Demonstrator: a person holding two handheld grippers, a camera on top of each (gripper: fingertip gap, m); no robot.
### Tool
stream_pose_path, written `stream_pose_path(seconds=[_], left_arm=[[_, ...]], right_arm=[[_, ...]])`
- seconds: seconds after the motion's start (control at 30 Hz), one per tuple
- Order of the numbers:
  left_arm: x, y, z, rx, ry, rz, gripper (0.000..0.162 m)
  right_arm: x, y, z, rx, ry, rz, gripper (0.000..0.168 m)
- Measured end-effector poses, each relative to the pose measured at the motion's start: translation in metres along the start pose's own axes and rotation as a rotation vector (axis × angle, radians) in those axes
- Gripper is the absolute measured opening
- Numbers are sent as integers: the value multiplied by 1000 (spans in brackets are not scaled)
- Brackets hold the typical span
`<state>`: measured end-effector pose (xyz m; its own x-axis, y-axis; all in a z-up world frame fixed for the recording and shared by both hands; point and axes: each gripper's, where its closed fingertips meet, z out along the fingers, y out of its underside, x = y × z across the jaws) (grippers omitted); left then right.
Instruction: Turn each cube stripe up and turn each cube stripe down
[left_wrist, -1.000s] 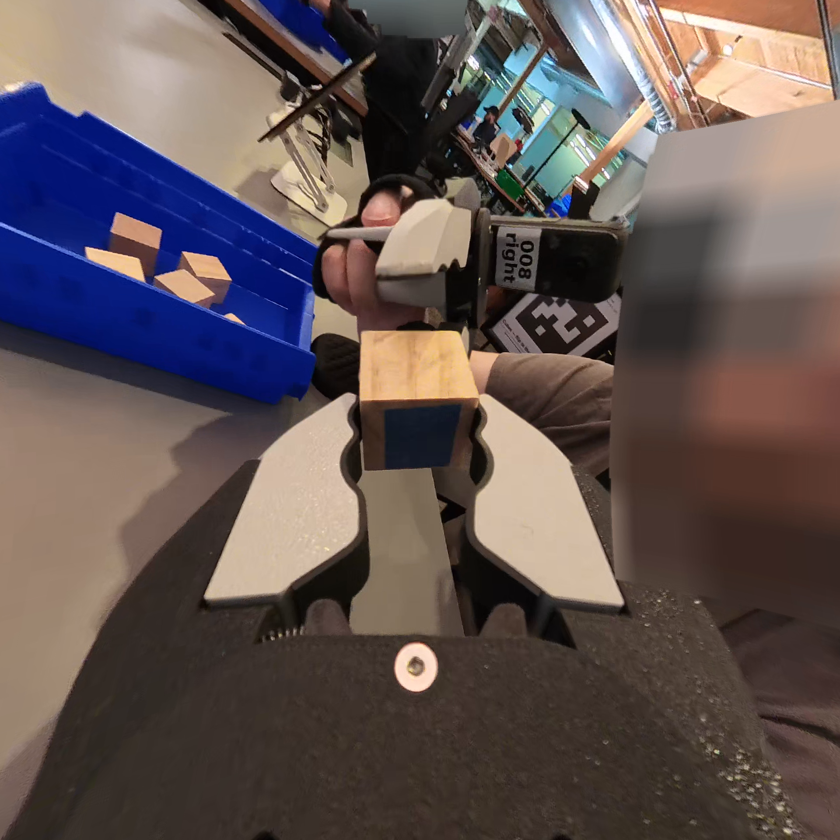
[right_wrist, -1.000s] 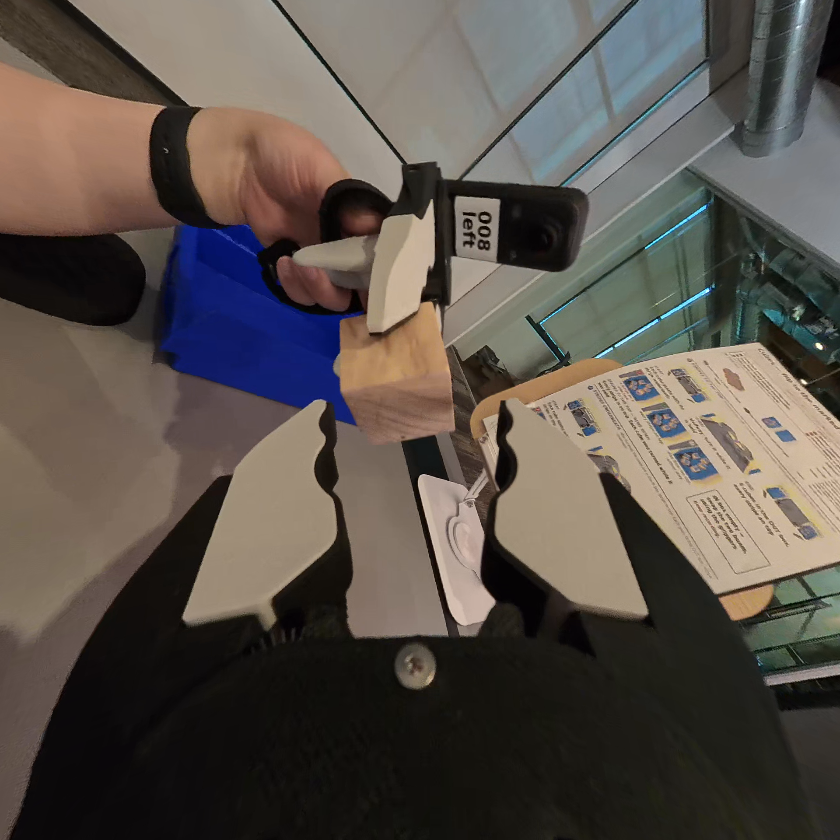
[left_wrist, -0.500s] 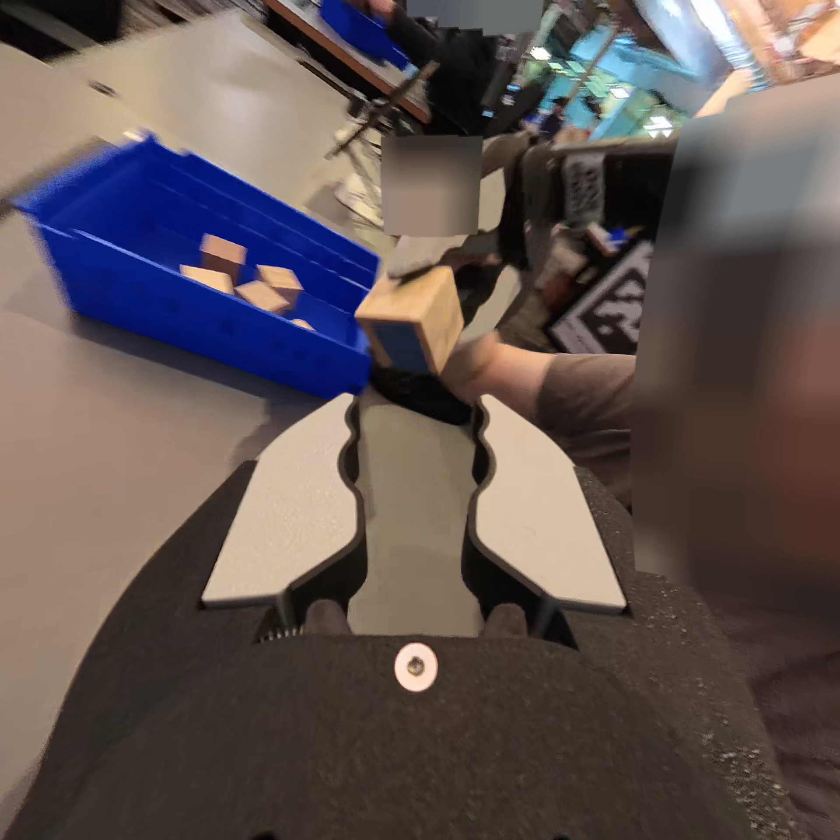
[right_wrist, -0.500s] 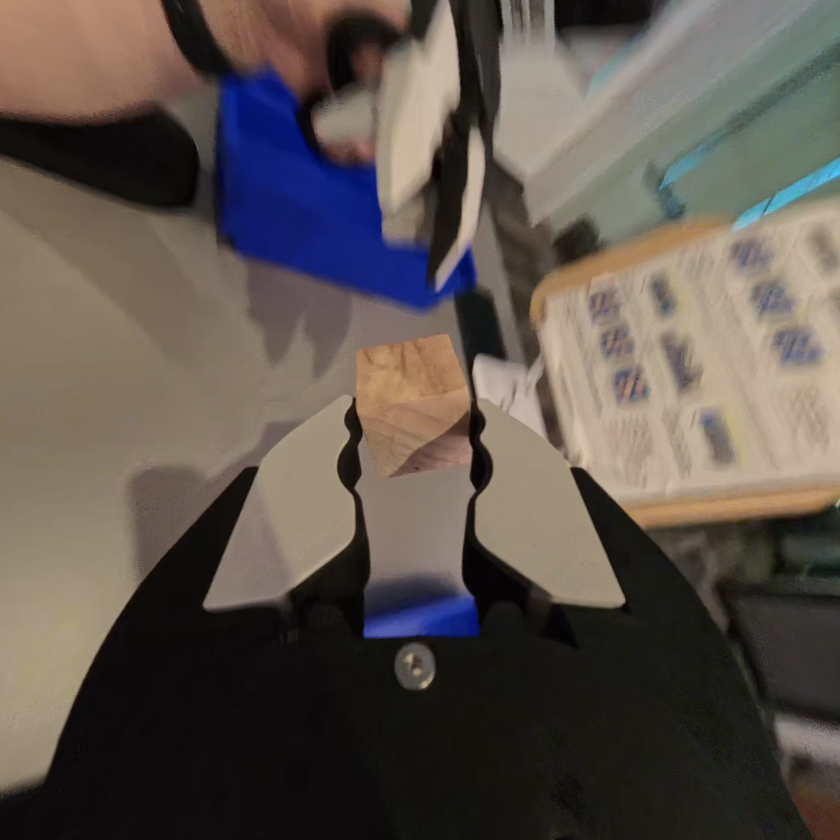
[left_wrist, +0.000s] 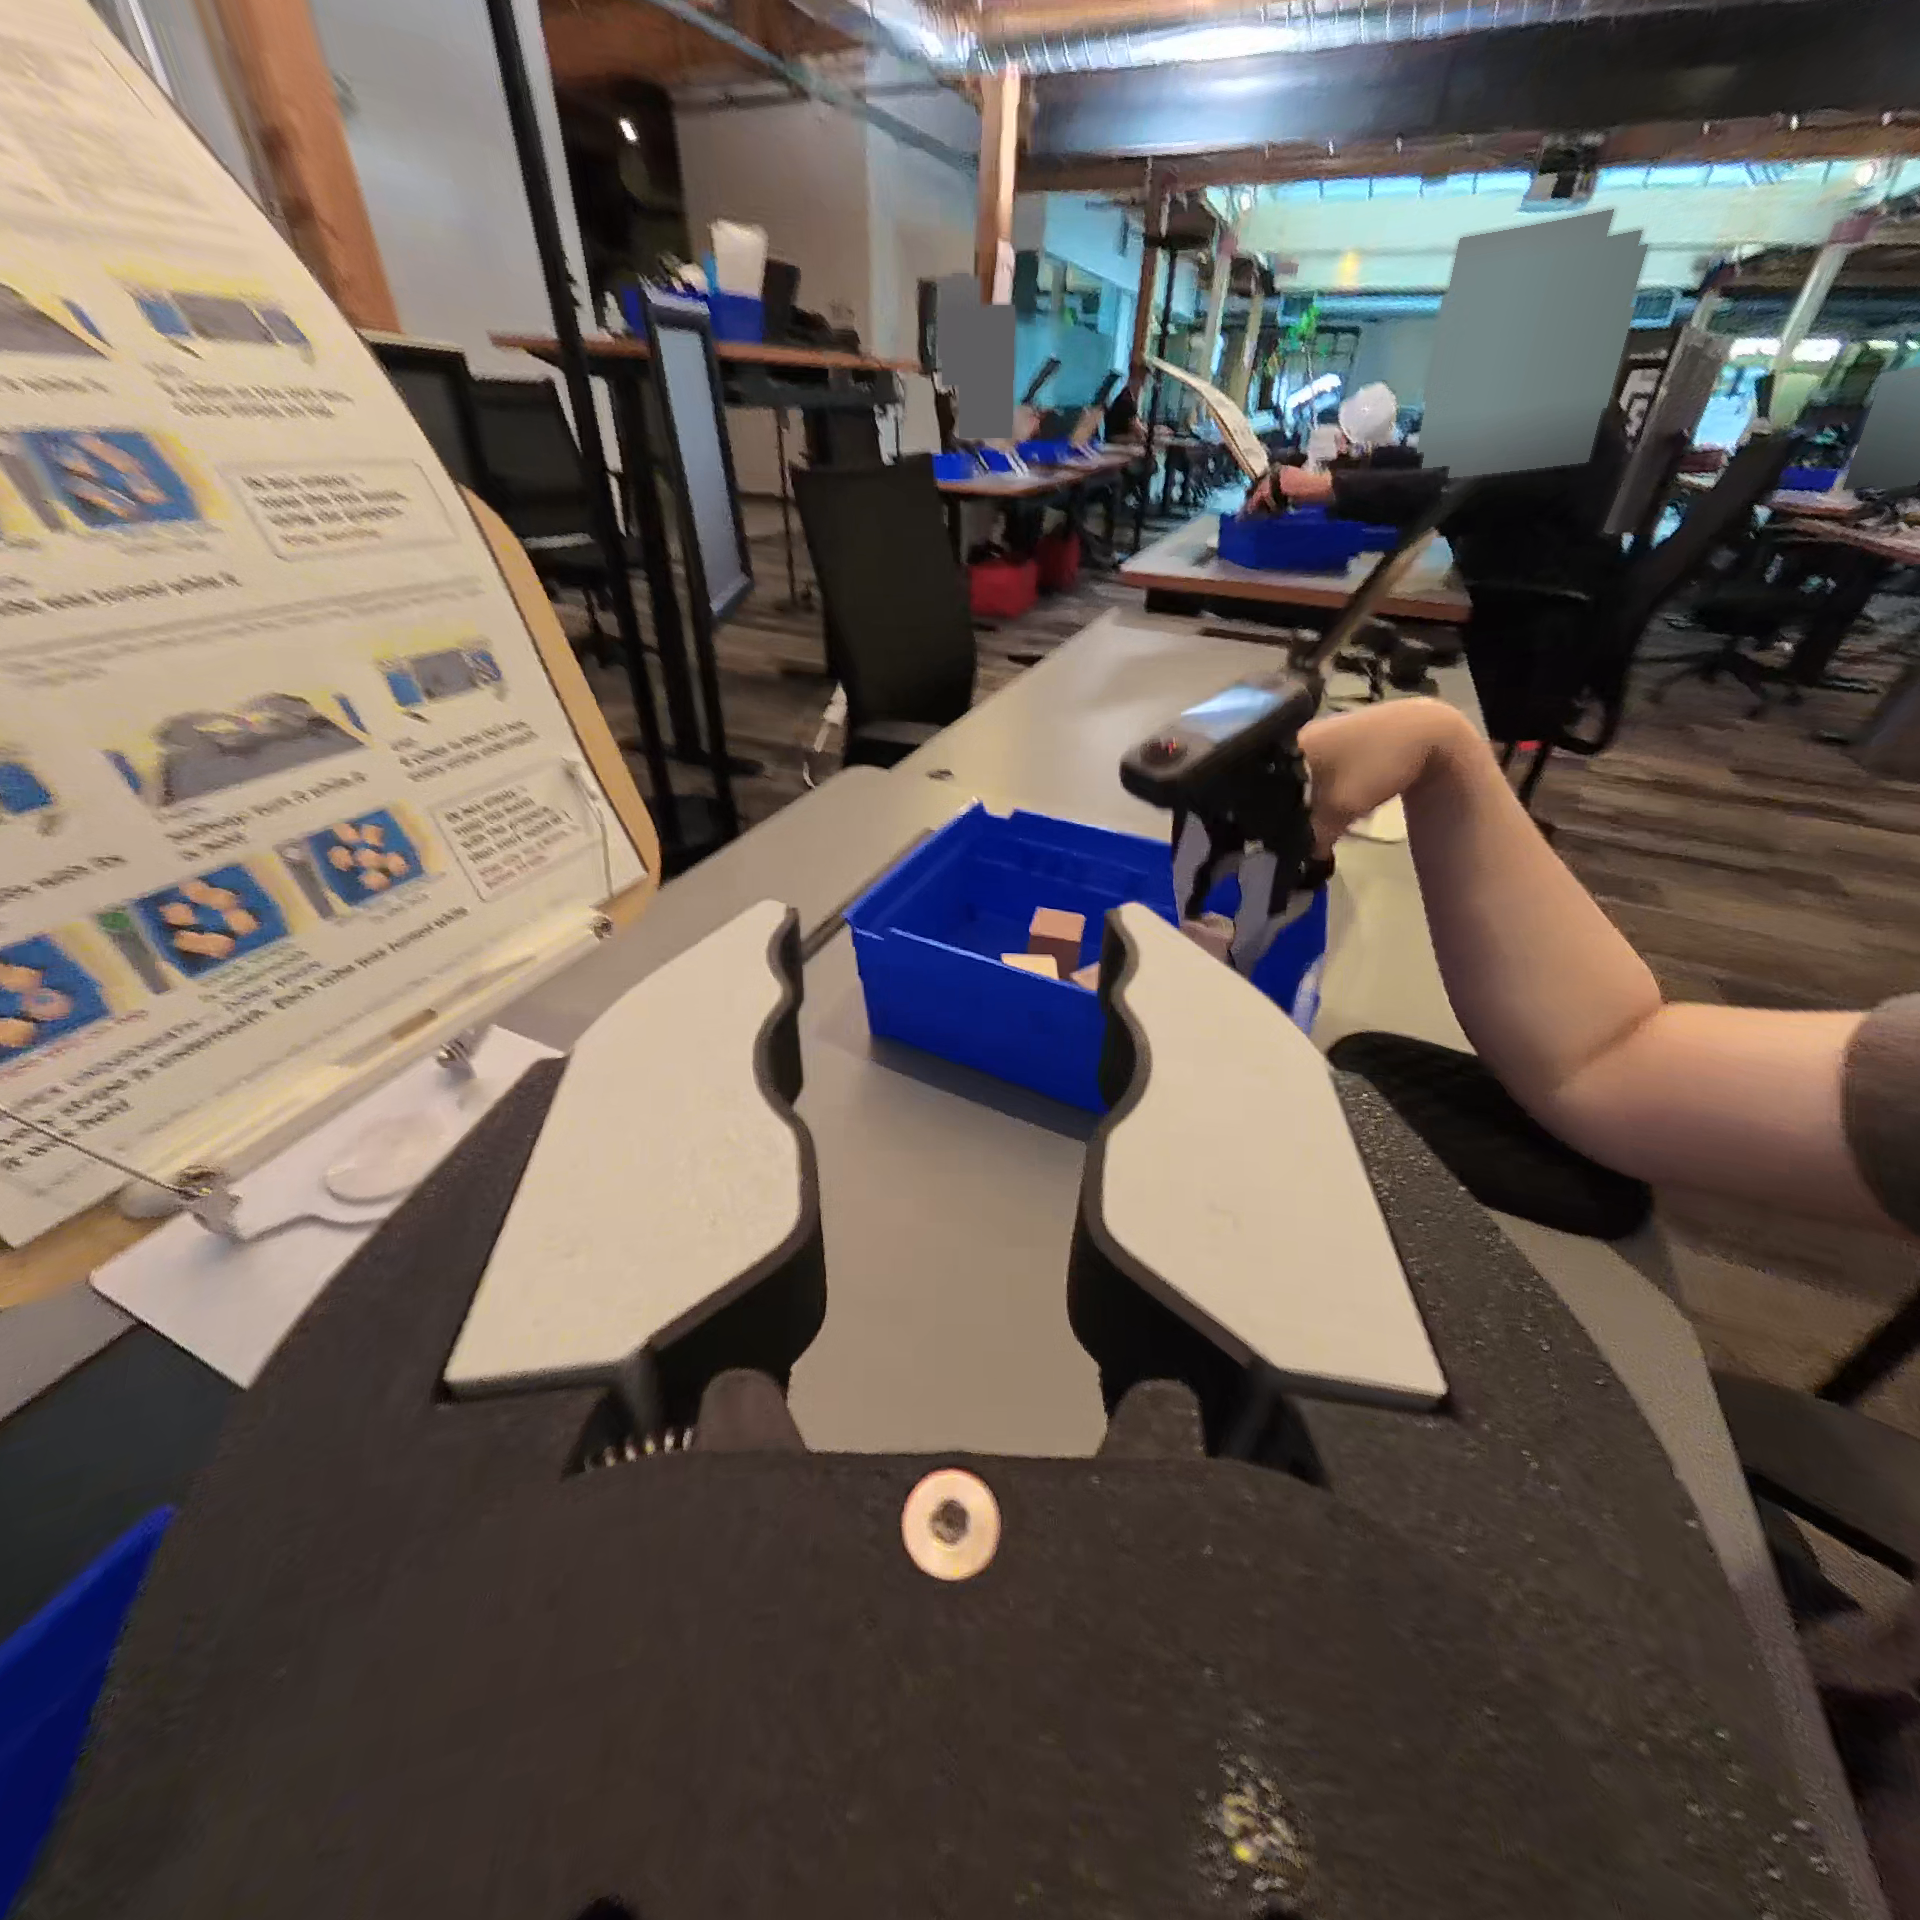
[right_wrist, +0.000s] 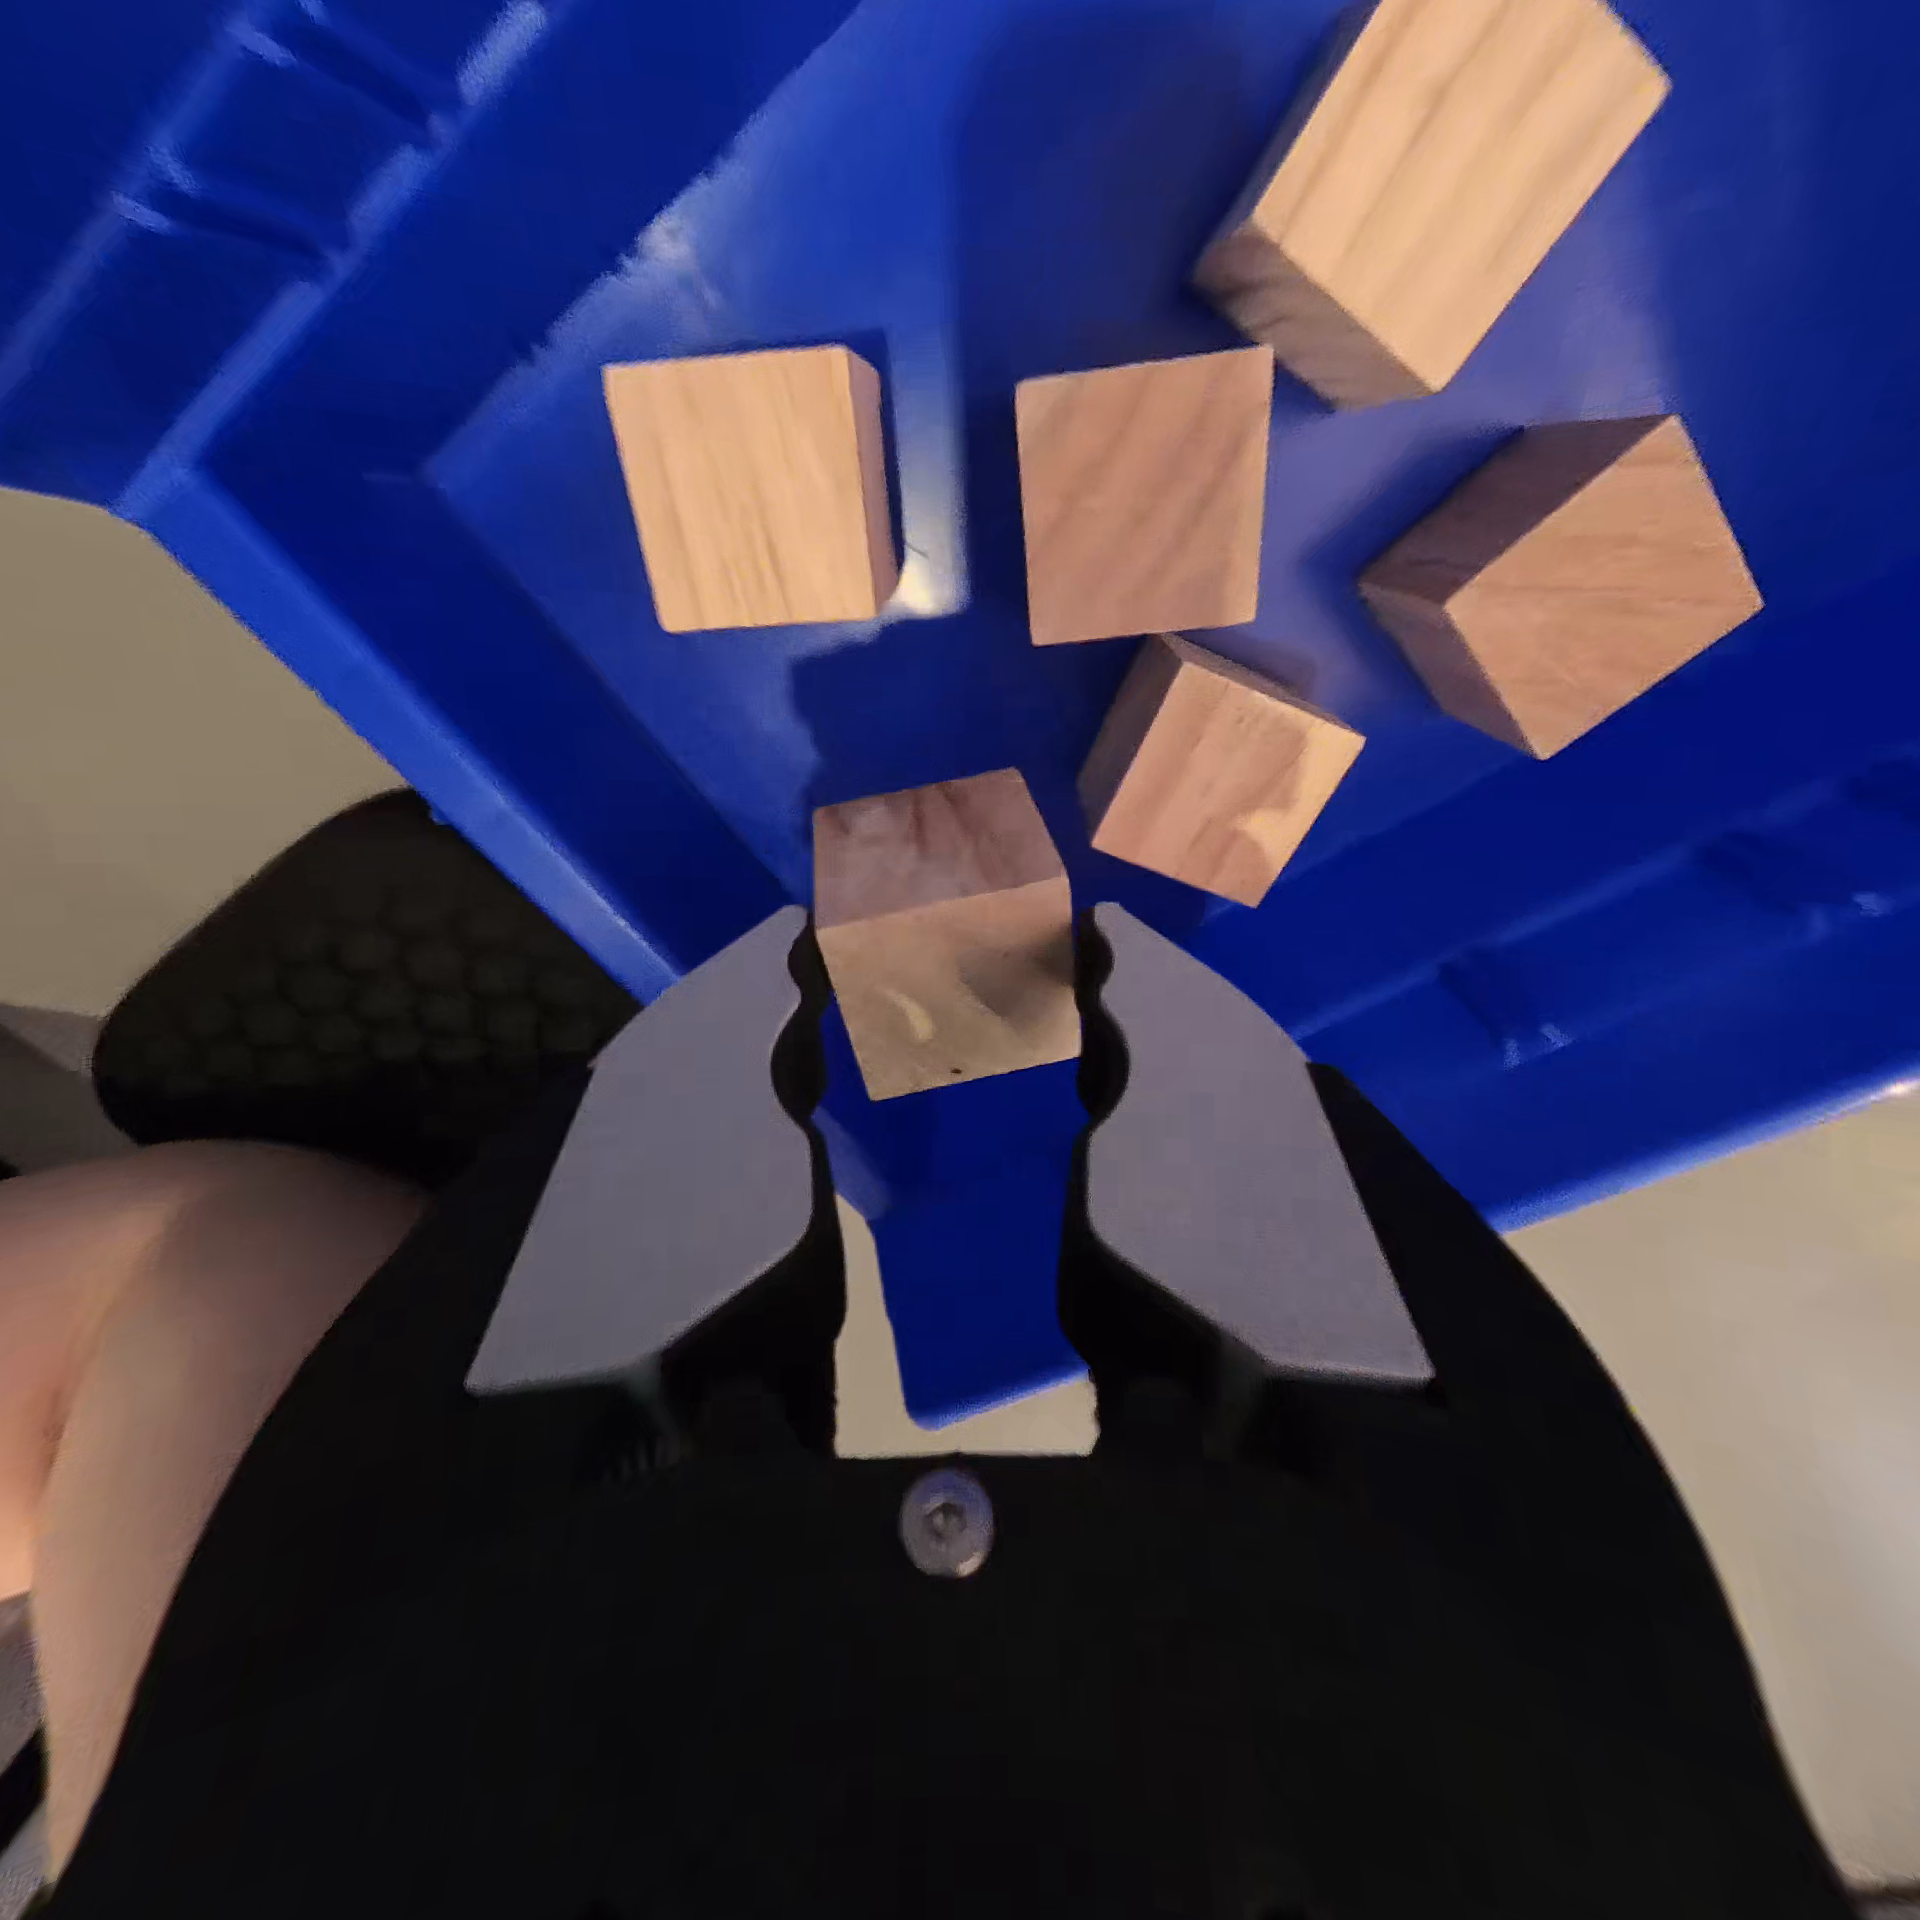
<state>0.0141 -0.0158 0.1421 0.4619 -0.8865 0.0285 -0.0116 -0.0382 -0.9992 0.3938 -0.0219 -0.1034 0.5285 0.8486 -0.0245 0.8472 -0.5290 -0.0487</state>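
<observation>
Overhead indoor light is washing the large workroom evenly — daylight is glowing from the far windows. The white printed instruction sheet (left_wrist: 208, 623) is smearing soft at the bowed wide-angle edge. Down in the glossy blue plastic bin (right_wrist: 623, 187), motion blur is softening the pale wooden cubes (right_wrist: 1143, 494) — glare is glinting beside them.

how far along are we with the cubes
Five cubes lie in the blue bin, every visible face plain wood, so they look stripe down, though hidden faces can't be checked. In hand: the right gripper holds a sixth cube over the bin, no stripe showing. The left gripper is open and empty. Left: setting this cube down.
</observation>
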Motion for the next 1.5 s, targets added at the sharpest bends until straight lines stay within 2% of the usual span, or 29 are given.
stream_pose_path(seconds=[0.13, 0.33, 0.57, 0.67, 0.77, 0.83, 0.93, 1.0, 1.1, 1.23, 1.3, 1.4, 1.5], left_arm=[[-1, -11, -10, 90, 0, 12, 52], [-5, -5, -16, 32, -24, 30, 51], [-11, -12, -30, 47, -56, 28, 53], [-23, -13, -44, 25, -110, 18, 58], [-49, -8, -74, -50, -267, 31, 61], [-71, -12, -110, -62, -429, 70, 62], [-93, -27, -174, 35, -633, 54, 54], [-104, -29, -211, 75, -740, 25, 53], [-117, -17, -250, 40, -875, -10, 54], [-126, 8, -266, -30, -902, -136, 55], [-132, 24, -267, -107, -921, -180, 56], [-138, 45, -254, -230, -903, -210, 58], [-140, 51, -235, -245, -835, -236, 56]], right_arm=[[-6, -3, 19, -68, -56, -31, 47], [-6, -3, 38, -172, -80, 16, 48], [-11, -8, 37, -133, -149, 95, 48], [-8, -7, 33, -129, -135, 111, 48], [-13, -12, 15, -40, -160, 144, 48], [-20, -20, -7, 77, -193, 146, 43], [-4, -33, -44, 294, -46, 98, 41], [26, -38, -73, 435, 156, 101, 40], [62, -32, -105, 591, 288, 262, 39], [122, 17, -98, 527, 425, 631, 42], [131, 22, -81, 524, 353, 702, 44], [131, 11, -60, 548, 193, 780, 45], [133, 10, -37, 467, 143, 840, 45]])
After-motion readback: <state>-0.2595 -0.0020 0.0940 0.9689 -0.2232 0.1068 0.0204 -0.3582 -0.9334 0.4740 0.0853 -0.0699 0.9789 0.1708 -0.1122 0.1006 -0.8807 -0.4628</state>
